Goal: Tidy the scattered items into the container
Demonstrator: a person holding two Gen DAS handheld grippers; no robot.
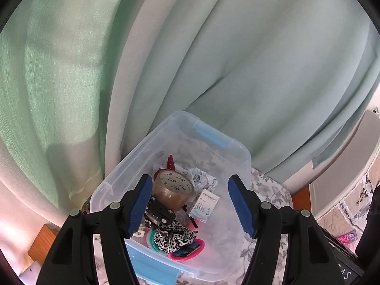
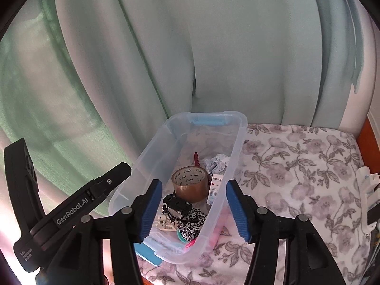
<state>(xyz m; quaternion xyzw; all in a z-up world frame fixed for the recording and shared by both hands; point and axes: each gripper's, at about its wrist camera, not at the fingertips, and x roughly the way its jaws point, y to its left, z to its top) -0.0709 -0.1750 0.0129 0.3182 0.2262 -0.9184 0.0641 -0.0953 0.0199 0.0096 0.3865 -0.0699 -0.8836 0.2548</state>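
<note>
Bin [image 2: 166, 142] of clear plastic with blue handles sits on a floral cloth [image 2: 296, 166], close against pale green curtains [image 2: 213, 47] at the far side. Inside it lie a roll of brown tape [image 2: 190, 185], standing on its edge, a small white box [image 2: 216, 185] leaning just right of the tape, a crumpled tissue [image 2: 219, 161] beyond the box, and a red clip [image 2: 196, 159] poking up behind the tape. Nearer, a black clip [image 2: 177, 205] rests against the tape, a leopard-print scrunchie [image 2: 192, 220] lies just beside it, a cream clip [image 2: 165, 224] sits to the left, and pink and teal pieces show under the scrunchie at the near end.

Left gripper [image 1: 190, 201] hangs over the near end of the bin, its blue pads [image 1: 140, 206] standing apart with nothing between them but the view of the contents below. Right gripper [image 2: 193, 207] hangs likewise over the near end, a little to the right, jaws apart and empty; the bin's right wall passes under its right pad. In the right wrist view the left gripper's black body shows at the left edge.

To the far right of the cloth a white plastic item [image 2: 368, 190] lies at the edge, too cut off to identify.
</note>
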